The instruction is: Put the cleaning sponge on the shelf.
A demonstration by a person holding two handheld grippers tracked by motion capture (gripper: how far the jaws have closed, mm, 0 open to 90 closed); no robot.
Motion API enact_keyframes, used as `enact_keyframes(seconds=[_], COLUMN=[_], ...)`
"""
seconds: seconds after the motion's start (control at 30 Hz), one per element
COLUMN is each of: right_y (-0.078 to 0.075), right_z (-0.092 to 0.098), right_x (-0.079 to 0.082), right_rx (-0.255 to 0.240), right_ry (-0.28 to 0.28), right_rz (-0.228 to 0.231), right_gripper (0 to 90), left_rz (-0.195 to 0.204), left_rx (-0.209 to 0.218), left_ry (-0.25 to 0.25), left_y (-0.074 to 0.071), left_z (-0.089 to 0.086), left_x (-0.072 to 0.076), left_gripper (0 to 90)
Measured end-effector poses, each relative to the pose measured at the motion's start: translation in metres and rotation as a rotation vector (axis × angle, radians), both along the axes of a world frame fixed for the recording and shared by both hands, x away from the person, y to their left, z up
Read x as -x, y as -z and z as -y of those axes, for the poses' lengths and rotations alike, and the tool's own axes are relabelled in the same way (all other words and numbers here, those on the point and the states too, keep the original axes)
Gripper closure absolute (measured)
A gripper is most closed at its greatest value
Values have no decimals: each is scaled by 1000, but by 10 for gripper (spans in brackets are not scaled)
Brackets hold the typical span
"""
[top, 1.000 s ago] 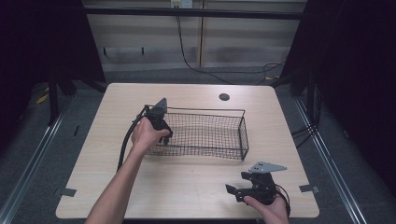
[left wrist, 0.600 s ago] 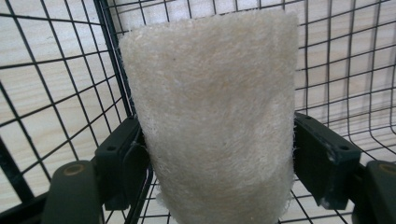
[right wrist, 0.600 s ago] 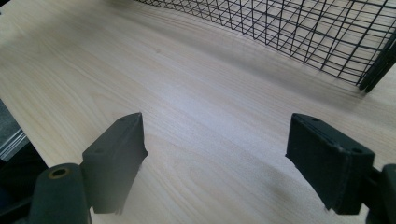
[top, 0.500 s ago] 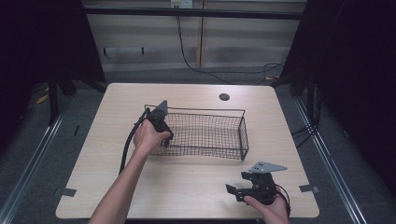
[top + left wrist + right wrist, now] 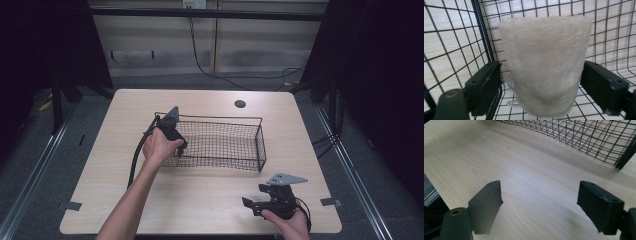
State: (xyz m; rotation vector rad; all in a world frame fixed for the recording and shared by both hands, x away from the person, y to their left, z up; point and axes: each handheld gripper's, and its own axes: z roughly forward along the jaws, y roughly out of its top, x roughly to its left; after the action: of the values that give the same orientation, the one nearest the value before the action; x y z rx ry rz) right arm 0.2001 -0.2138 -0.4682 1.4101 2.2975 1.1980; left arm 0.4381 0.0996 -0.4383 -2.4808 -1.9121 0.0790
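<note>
While the cream fuzzy cloth (image 5: 544, 67) hangs between my left claw's jaws, I'm reading it as sitting inside the wire basket (image 5: 235, 131), down at its left end near the corner post. It's blurred in the left gripper view, so it may be dropping or swinging; I can't tell whether it touches the mesh floor yet. Both jaws stand wide apart on either side of it, with a gap showing at the right jaw, so I'd call the left claw (image 5: 176, 142) released, not pinching anything. From the high view that claw is tipped down over the basket's left rim, the hand wrapped round it, cable trailing off toward the near-left of the surface (image 5: 200, 200).

My call: this is the let-go step of putting the cloth in the basket, and it's nearly done. Next move wants a clean lift straight up and back, jaws kept wide so the pile doesn't snag a pad and ride out again, and clear of the wire rim on the way.

Further out, my right claw (image 5: 539, 205) idles low over bare wood at the near-right, jaws spread, nothing between them, the basket's near corner just ahead of it.
</note>
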Motion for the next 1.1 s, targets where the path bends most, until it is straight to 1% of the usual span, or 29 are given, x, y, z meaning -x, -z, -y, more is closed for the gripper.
enact_keyframes(seconds=[0.03, 0.13, 0.17, 0.2, 0.23, 0.3, 0.33, 0.4, 0.43, 0.47, 0.5, 0.53, 0.57, 0.67, 0.7, 0.73, 0.77, 0.8, 0.83, 0.87, 0.9, 0.93, 0.97, 1.0, 1.03, 1.07, 1.1], right_y=[0, 0, 0, 0, 0, 0, 0, 0, 0, 0, 0, 0, 0, -1, -1, -1, -1, -1, -1, -1, -1, -1, -1, -1, 0, 0, 0], right_z=[0, 0, 0, 0, 0, 0, 0, 0, 0, 0, 0, 0, -1, -1, 0, 0, 0, 0, 0, 0, 0, 0, 0, 0, 0, 0, 0], right_x=[0, 0, 0, 0, 0, 0, 0, 0, 0, 0, 0, 0, 0, 0, 0, 0, 0, 0, 0, 0, 0, 0, 0, 0, -1, -1, -1], right_rx=[0, 0, 1, 2, 1, 0, 2, 1, 1, 1, 1, 1, 1, 0, 1, 1, 1, 1, 1, 1, 2, 2, 1, 3, 2, 2, 0], right_ry=[-1, -2, -1, -2, -1, -1, -1, -2, -5, -5, -5, -5, -5, -6, -6, -6, -6, -6, -6, -6, -5, -5, -3, -2, -2, -2, -1], right_rz=[0, 2, 2, 4, 3, 2, 3, 3, 4, 4, 5, 5, 4, 5, 6, 6, 6, 6, 6, 6, 6, 6, 4, 3, 3, 3, 2], right_gripper=[192, 192, 192, 192, 192, 192, 192, 192, 192, 192, 192, 192, 192, 192, 192, 192, 192, 192, 192, 192, 192, 192, 192, 192, 192, 192, 192], left_rz=[6, 2, 7, 7, 12, 17, 17, 21, 35, 35, 24, 24, 33, 40, 53, 53, 57, 67, 82, 82, 97, 97, 113, 126, 125, 125, 126], left_rx=[0, 6, 17, 17, 31, 33, 47, 50, 54, 54, 80, 80, 114, 120, 127, 127, 140, 148, 170, 170, 186, 186, 191, 213, 255, 255, 272], left_ry=[-3, -2, -5, -5, -6, -12, -13, -8, -6, -6, 12, 12, 22, 32, 46, 46, 44, 52, 44, 44, 56, 56, 60, 73, 91, 91, 112], left_y=[0, -2, -2, -2, -3, -4, -6, -7, -10, -10, -13, -13, -18, -21, -25, -25, -27, -29, -33, -33, -36, -36, -38, -39, -41, -41, -43], left_z=[0, -2, -4, -4, -6, -7, -9, -10, -11, -11, -13, -13, -15, -17, -20, -20, -22, -24, -28, -28, -31, -31, -32, -33, -35, -35, -36], left_x=[1, 1, 1, 1, 2, 3, 3, 3, 5, 5, 6, 6, 8, 9, 10, 10, 11, 11, 12, 12, 15, 15, 16, 18, 20, 20, 21], left_gripper=[178, 175, 176, 176, 176, 177, 177, 179, 178, 179, 179, 179, 179, 182, 184, 189, 194, 199, 210, 211, 208, 194, 194, 177, 172, 172, 172])
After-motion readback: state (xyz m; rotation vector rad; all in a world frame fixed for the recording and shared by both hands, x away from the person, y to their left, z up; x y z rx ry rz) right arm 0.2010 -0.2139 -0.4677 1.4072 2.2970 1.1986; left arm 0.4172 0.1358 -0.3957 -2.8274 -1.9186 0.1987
